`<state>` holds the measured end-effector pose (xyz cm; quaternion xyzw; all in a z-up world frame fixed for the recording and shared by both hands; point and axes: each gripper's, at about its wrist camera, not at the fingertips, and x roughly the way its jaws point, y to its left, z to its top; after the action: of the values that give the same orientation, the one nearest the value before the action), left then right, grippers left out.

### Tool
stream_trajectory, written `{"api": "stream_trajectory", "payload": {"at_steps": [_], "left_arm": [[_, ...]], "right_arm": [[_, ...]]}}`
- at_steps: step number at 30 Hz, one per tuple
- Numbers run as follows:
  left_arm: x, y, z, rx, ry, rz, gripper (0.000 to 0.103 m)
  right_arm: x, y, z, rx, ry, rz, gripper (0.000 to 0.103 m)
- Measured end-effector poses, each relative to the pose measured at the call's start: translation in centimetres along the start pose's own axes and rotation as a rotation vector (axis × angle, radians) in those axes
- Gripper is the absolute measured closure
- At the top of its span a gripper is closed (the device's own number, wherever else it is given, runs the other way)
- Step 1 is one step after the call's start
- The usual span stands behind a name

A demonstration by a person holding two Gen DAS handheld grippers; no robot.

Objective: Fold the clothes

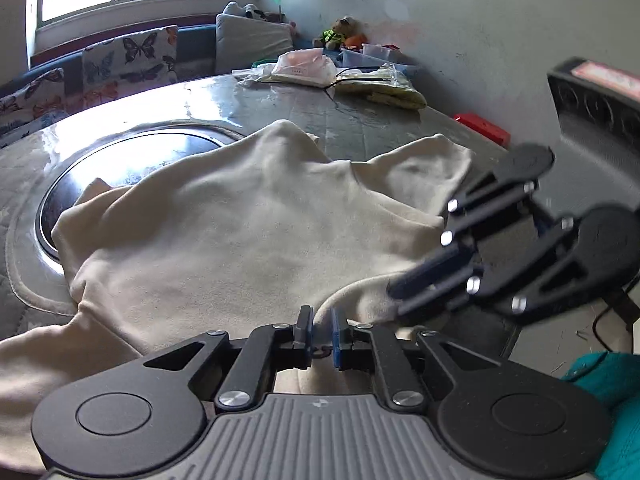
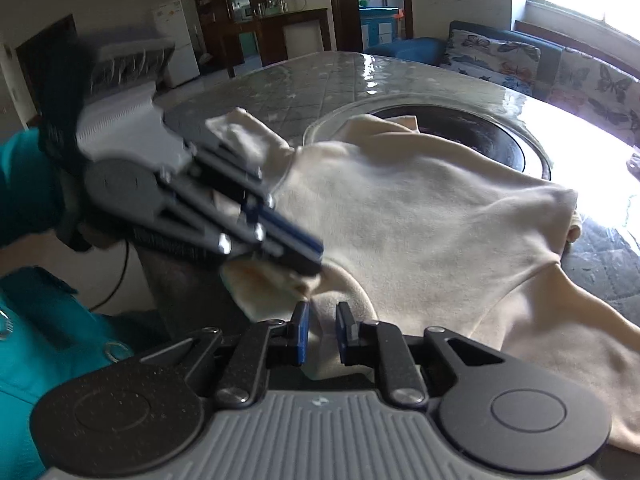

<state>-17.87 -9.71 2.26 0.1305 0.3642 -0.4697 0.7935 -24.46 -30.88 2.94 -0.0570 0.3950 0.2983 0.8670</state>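
A cream garment [image 1: 248,232] lies spread and rumpled on the table, partly over a dark round inset; it also shows in the right wrist view [image 2: 420,220]. My left gripper [image 1: 320,330] is shut on a fold of the garment's near edge. My right gripper [image 2: 323,330] has cloth between its narrowly parted fingers and grips the same near edge. In the left wrist view the right gripper [image 1: 404,300] sits close at right, blurred, its tips on the cloth. In the right wrist view the left gripper [image 2: 308,260] sits close at left, pinching cloth.
The table [image 1: 360,124] has a quilted cover and a dark round inset [image 1: 132,160]. A pile of clothes and bags [image 1: 320,72] lies at its far end. A red box [image 1: 482,128] and a black heater [image 1: 596,120] stand at right. A butterfly-print sofa [image 2: 520,64] lines the window.
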Motion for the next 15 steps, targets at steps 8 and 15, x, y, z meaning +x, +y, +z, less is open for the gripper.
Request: {"api": "stream_trajectory", "payload": {"at_steps": [8,15], "left_arm": [[-2.6,3.0,3.2,-0.038,-0.093,0.139,0.068],[-1.5,9.0,7.0,-0.146,-0.124,0.345,0.059]], "right_arm": [[-2.0,-5.1,3.7,0.122,-0.123,-0.134,0.08],[-1.0,-12.7,6.6,0.345,-0.186,-0.247,0.068]]}}
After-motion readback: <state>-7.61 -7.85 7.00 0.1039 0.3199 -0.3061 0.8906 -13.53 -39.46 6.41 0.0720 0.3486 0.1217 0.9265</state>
